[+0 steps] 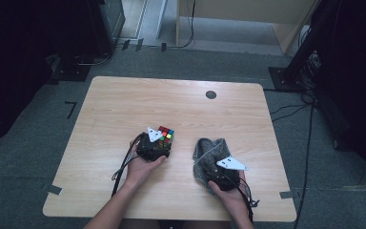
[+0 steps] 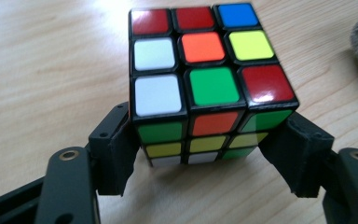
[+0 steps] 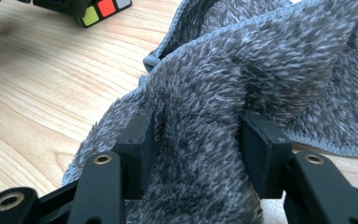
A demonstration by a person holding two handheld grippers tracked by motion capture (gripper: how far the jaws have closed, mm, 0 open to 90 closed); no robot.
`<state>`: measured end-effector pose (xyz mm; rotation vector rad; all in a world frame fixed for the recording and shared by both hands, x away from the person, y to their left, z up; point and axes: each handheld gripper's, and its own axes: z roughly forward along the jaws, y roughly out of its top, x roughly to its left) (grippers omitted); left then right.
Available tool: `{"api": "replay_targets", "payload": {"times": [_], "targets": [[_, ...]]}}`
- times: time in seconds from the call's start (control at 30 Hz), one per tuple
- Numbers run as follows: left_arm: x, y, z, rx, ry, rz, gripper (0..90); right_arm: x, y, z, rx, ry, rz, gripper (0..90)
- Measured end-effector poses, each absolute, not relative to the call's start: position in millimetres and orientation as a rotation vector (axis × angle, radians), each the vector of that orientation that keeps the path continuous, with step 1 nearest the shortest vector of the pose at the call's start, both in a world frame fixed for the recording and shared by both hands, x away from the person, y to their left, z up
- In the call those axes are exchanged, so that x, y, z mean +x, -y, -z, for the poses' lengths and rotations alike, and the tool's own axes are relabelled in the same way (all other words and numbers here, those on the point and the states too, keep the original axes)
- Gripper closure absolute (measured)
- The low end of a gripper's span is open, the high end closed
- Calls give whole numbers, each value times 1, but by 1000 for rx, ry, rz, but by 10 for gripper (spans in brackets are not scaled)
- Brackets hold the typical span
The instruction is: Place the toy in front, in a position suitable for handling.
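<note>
One puzzle cube (image 2: 200, 84) left of one grey cloth (image 3: 242, 93), left gripper (image 2: 205, 154) jaws clasping the cube, right gripper (image 3: 196, 154) jaws pinching bunched cloth, high view adds table (image 1: 124, 100) and both hands

Black tongs (image 2: 205, 154), brass rivets, grey triangular plates, trailing cables.

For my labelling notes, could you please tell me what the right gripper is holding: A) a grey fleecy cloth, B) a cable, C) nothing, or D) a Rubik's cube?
A: in the right gripper view, the right gripper has its jaws pinched on a bunched fold of the grey fleecy cloth, while the Rubik's cube sits between the left gripper's jaws.
</note>
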<state>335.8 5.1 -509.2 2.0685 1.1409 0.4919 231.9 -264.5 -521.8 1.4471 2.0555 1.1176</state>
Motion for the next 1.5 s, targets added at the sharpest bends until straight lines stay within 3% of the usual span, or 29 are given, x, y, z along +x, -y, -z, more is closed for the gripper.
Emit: {"api": "replay_targets", "payload": {"times": [0.13,0.53,0.7,0.83,1.03,1.23,1.5], "targets": [[336,-1,513,2089,-1204,-498,207,232,264,522,1443,-2058,-1114,494],[343,6,515,2091,-1281,-515,173,232,264,522,1440,-2060,-1110,488],[345,10,515,2098,-1257,-516,214,231,263,522,1436,-2061,-1106,485],[345,11,514,2098,-1222,-515,337,231,263,522,1433,-2062,-1103,482],[342,4,512,2114,-1195,-502,342,231,262,522,1420,-2069,-1099,455],[329,-13,502,2097,-1160,-464,342,228,266,519,1397,-2074,-1168,345],[302,-41,491,2087,-1106,-415,342,220,274,488,1304,-2015,-1179,333]]}}
